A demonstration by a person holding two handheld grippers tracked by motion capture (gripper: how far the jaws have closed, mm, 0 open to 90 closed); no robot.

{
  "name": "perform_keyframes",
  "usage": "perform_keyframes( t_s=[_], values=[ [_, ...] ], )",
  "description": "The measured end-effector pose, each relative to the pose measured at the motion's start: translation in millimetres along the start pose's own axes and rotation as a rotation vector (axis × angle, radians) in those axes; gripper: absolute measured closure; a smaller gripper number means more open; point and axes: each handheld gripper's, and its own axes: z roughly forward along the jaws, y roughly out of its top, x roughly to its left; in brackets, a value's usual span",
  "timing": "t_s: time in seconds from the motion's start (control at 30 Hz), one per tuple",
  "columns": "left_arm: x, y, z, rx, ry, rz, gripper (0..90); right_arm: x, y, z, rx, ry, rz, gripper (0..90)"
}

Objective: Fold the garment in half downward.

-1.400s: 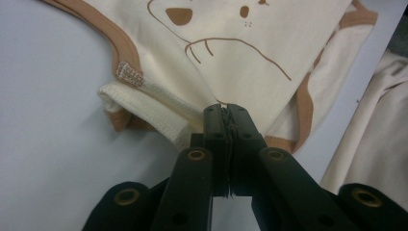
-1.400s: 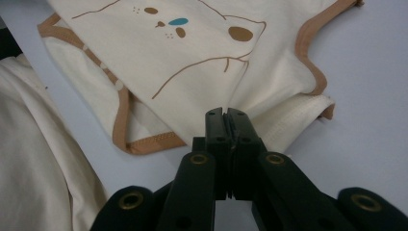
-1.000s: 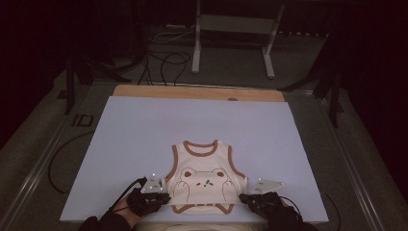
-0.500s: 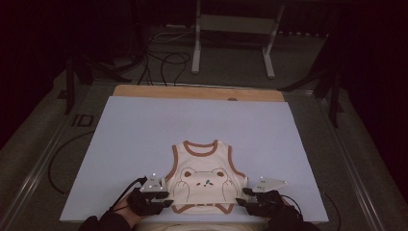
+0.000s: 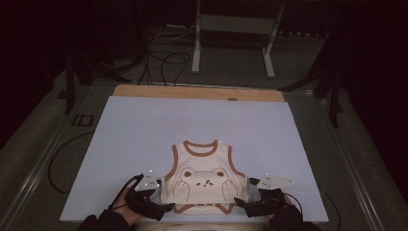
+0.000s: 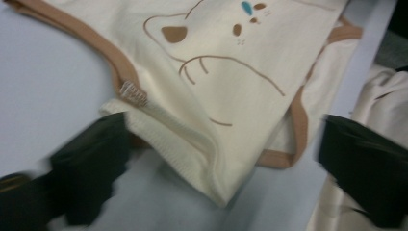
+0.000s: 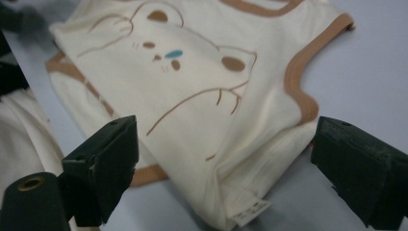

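Letting go of the cream sleeveless baby vest with brown trim and a bear print (image 5: 206, 179): both sets of jaws have just been opening and now stand wide, nothing pinched. Vest lies flat on the pale blue table (image 5: 144, 130), its bottom corners between the jaws of the left gripper (image 5: 161, 208) & right gripper (image 5: 243, 204), one corner each. Laying-out looks done, I'd say; hem area w/ a doubled layer by the left jaws. Folding, if any, is still ahead.
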Motion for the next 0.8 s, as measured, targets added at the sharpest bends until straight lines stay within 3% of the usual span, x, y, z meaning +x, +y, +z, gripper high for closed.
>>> perform_keyframes(
  t_s=[0.2, 0.4, 0.57, 0.8],
  values=[
    [2.2, 1.7, -3.9, -0.038, -0.002, 0.011, 0.0, -5.3, 1.3, -4.4, -0.055, -0.032, 0.005, 9.3],
    [6.0, 5.3, -9.2, -0.050, 0.016, 0.026, 0.0, -7.8, 3.6, -5.9, -0.057, -0.052, 0.002, 9.3],
    [10.2, 10.1, -17.2, -0.067, 0.018, 0.021, 0.0, -7.9, 8.8, -12.1, -0.093, -0.061, 0.021, 9.3],
    [18.4, 17.7, -27.9, -0.062, 0.035, 0.043, 0.0, -6.5, 23.1, -14.9, -0.086, -0.070, -0.007, 9.3]
  ],
)
